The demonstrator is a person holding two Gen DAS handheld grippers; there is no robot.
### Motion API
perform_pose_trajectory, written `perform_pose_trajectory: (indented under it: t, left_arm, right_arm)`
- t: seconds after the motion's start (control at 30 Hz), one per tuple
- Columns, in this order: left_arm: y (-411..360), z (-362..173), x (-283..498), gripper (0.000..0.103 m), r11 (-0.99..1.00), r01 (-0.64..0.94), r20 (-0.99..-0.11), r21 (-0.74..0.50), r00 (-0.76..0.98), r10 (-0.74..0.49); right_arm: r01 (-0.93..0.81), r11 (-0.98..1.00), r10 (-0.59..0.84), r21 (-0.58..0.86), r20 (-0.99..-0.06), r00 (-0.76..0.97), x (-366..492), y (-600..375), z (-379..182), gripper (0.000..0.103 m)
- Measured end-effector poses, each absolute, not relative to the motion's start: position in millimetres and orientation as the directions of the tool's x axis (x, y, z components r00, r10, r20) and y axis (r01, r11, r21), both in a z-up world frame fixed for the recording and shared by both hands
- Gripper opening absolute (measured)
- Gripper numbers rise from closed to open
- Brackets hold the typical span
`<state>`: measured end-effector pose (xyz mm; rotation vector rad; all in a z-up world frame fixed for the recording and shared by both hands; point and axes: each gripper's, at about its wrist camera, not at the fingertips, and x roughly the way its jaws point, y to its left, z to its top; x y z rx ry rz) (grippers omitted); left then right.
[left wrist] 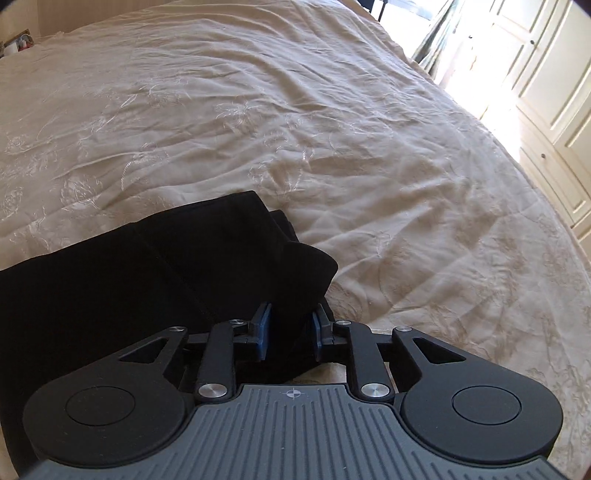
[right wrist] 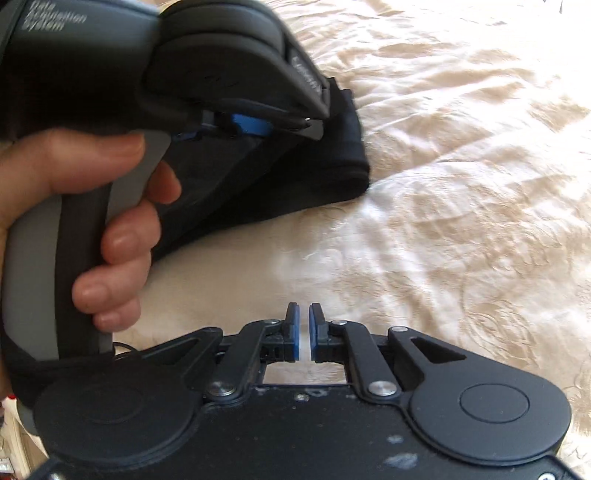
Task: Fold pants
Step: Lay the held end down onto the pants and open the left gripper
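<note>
The black pants (left wrist: 155,273) lie folded in layers on the beige bedspread (left wrist: 295,122), at the lower left of the left wrist view. My left gripper (left wrist: 290,326) has its blue pads part open around a raised fold of the black cloth, which fills the gap between them. In the right wrist view the pants (right wrist: 332,158) lie at upper centre under the left gripper (right wrist: 255,123), held by a hand. My right gripper (right wrist: 302,332) is nearly shut and empty, over bare bedspread (right wrist: 461,221), to the right of the pants.
The bed's right edge (left wrist: 517,192) drops to a sunlit floor beside white cupboard doors (left wrist: 554,74). A curtain (left wrist: 439,33) hangs at the far right corner. Small items (left wrist: 16,44) stand at the far left beyond the bed.
</note>
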<state>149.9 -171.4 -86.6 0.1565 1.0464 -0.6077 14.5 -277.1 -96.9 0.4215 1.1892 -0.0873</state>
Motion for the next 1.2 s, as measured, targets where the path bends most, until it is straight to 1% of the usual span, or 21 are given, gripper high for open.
perform_pose_trajectory:
  t: [0.07, 0.1, 0.27, 0.37, 0.47, 0.53, 0.6, 0.67, 0.77, 0.83, 0.9, 0.97, 1.0, 1.07, 1.1, 1.2]
  left_arm:
    - [-173, -79, 149, 0.030, 0.821, 0.538, -0.838, -0.193, 0.344, -0.423]
    - [-173, -75, 150, 0.030, 0.813, 0.542, -0.834, -0.211, 0.334, -0.439]
    - [-183, -57, 145, 0.032, 0.727, 0.606, -0.789, -0.322, 0.253, -0.560]
    - [-166, -44, 143, 0.032, 0.738, 0.590, -0.772, -0.328, 0.283, -0.569]
    - [-135, -37, 148, 0.034, 0.814, 0.508, -0.791, -0.282, 0.356, -0.497]
    - [-106, -39, 158, 0.035, 0.879, 0.411, -0.820, -0.241, 0.398, -0.411]
    - [-80, -46, 168, 0.036, 0.920, 0.326, -0.847, -0.218, 0.406, -0.344]
    - [-51, -60, 178, 0.036, 0.958, 0.217, -0.884, -0.188, 0.388, -0.261]
    - [-18, -86, 185, 0.036, 0.977, 0.114, -0.928, -0.181, 0.308, -0.208]
    - [-1, -107, 186, 0.035, 0.978, 0.070, -0.951, -0.196, 0.230, -0.207]
    - [6, -118, 185, 0.035, 0.973, 0.072, -0.952, -0.220, 0.201, -0.231]
    - [7, -116, 185, 0.036, 0.969, 0.082, -0.947, -0.231, 0.208, -0.244]
    - [6, -114, 185, 0.036, 0.969, 0.084, -0.947, -0.232, 0.208, -0.245]
    - [3, -109, 186, 0.036, 0.969, 0.095, -0.943, -0.229, 0.224, -0.245]
    - [2, -106, 186, 0.036, 0.967, 0.105, -0.940, -0.230, 0.232, -0.249]
    - [-4, -98, 186, 0.036, 0.963, 0.148, -0.933, -0.224, 0.253, -0.256]
  right_arm:
    - [0.320, 0.910, 0.134, 0.266, -0.915, 0.380, 14, -288, -94, 0.010]
    - [0.338, 0.903, 0.127, 0.265, -0.916, 0.380, 14, -291, -94, 0.010]
    - [0.419, 0.875, 0.071, 0.241, -0.921, 0.382, 26, -324, -92, 0.010]
    - [0.452, 0.865, 0.017, 0.218, -0.913, 0.408, 38, -341, -82, 0.010]
    - [0.452, 0.865, -0.011, 0.218, -0.892, 0.452, 53, -354, -67, 0.014]
    - [0.426, 0.876, -0.012, 0.225, -0.874, 0.485, 67, -358, -59, 0.023]
    - [0.393, 0.887, 0.007, 0.242, -0.859, 0.512, 85, -359, -53, 0.030]
    - [0.348, 0.900, 0.039, 0.262, -0.844, 0.535, 103, -357, -51, 0.031]
    - [0.275, 0.926, 0.075, 0.258, -0.840, 0.537, 133, -347, -53, 0.036]
    - [0.224, 0.947, 0.089, 0.229, -0.861, 0.501, 156, -336, -65, 0.036]
    - [0.188, 0.961, 0.098, 0.204, -0.884, 0.457, 169, -328, -75, 0.037]
    - [0.164, 0.969, 0.104, 0.186, -0.905, 0.411, 175, -321, -85, 0.035]
    - [0.148, 0.975, 0.095, 0.168, -0.908, 0.407, 173, -316, -84, 0.024]
    - [0.111, 0.986, 0.062, 0.122, -0.897, 0.438, 166, -305, -77, 0.017]
    - [0.094, 0.990, 0.049, 0.102, -0.888, 0.456, 161, -301, -71, 0.008]
    - [0.117, 0.987, 0.042, 0.110, -0.880, 0.473, 146, -301, -60, 0.006]
